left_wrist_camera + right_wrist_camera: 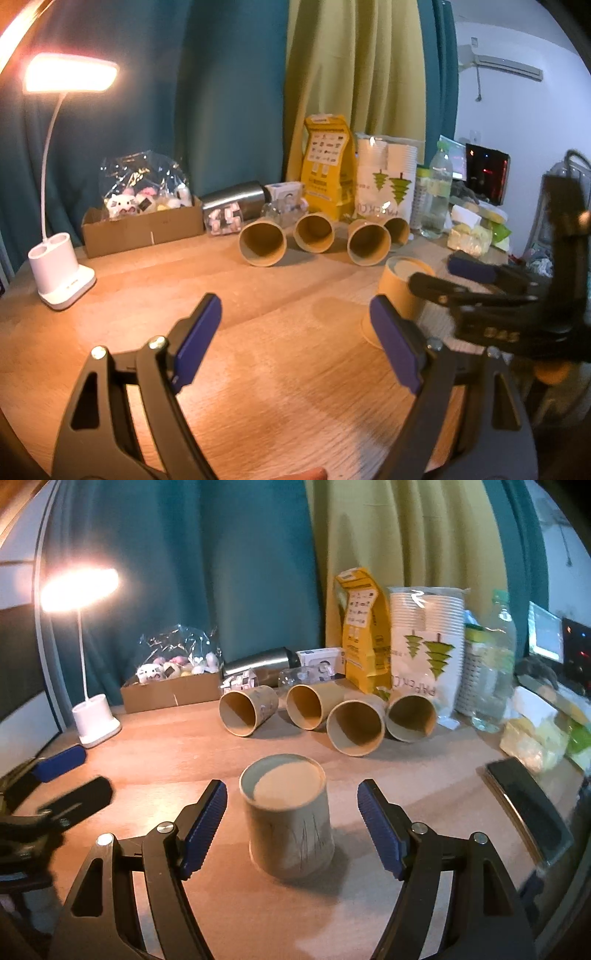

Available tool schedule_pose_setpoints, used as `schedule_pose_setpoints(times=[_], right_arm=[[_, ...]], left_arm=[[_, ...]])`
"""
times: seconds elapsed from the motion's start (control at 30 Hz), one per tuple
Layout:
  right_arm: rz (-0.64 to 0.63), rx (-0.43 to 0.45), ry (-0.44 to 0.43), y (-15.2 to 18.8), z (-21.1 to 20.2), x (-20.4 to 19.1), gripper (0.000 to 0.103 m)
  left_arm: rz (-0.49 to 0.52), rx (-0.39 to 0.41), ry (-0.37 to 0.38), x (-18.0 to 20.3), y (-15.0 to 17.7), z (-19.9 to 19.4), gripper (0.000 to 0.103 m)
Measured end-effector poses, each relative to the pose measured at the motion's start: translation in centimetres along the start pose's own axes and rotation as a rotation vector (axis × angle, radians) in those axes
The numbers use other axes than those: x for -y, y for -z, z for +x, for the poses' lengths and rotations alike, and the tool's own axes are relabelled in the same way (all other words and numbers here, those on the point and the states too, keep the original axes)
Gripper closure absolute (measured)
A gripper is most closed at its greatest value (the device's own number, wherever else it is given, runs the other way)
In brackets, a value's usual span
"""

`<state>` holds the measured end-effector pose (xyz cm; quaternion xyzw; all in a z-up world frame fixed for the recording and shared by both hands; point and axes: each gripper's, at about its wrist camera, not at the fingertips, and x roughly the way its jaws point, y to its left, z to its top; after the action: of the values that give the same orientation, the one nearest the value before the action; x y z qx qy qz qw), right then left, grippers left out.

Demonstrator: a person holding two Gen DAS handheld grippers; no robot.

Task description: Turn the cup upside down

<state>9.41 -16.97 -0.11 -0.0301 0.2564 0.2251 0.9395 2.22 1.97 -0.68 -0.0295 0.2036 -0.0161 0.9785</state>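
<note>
Right tool (291, 823) hangs wide open, blue pads spread to either side of the paper cup (290, 818), neither pad touching it. That cup stands base-up on the tabletop (177, 753), mouth down, so by my reading the flip on this one looks done. Left tool (295, 343) is spread too, gripping nothing, with bare wood between its pads.

Thin kraft paper, light as anything, and it will crush if squeezed hard. I'd take any cup mid-wall with a gentle pinch, since the rolled rim is the stiffest part but gives little to hold.

Further back, four more paper cups lie on their sides in a loose row, mouths facing us: the leftmost cup (245, 710), a second cup (310, 705), a third cup (356, 727) and the rightmost cup (412, 716). The middle pair look close to touching, so a pad may nudge a neighbour.

Behind them sit a cardboard box (171, 696), a steel flask (258, 662), a yellow pouch (364, 627) and a sleeve of white cups (428, 627). Off left, a lit desk lamp (92, 720); off right, a clear bottle (495, 664).
</note>
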Motion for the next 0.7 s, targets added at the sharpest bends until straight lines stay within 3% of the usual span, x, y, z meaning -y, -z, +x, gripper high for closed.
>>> schedule_pose_setpoints(times=[0.27,0.63,0.67,0.7], right_arm=[[0.013,0.001,0.003,0.8,-3.8,-0.9,0.027],[0.019,-0.031,-0.011,1.4,-3.2,-1.2,0.027],[0.021,-0.031,-0.011,1.5,-3.2,-1.1,0.027],[0.022,-0.032,-0.011,1.5,-3.2,-1.1,0.027]], left_arm=[[0.027,0.029,-0.009,0.6,0.3,-1.0,0.019],[0.044,0.043,-0.026,0.9,0.3,-1.5,0.019],[0.042,0.042,-0.03,0.9,0.3,-1.5,0.015],[0.041,0.042,-0.033,0.8,0.2,-1.5,0.004]])
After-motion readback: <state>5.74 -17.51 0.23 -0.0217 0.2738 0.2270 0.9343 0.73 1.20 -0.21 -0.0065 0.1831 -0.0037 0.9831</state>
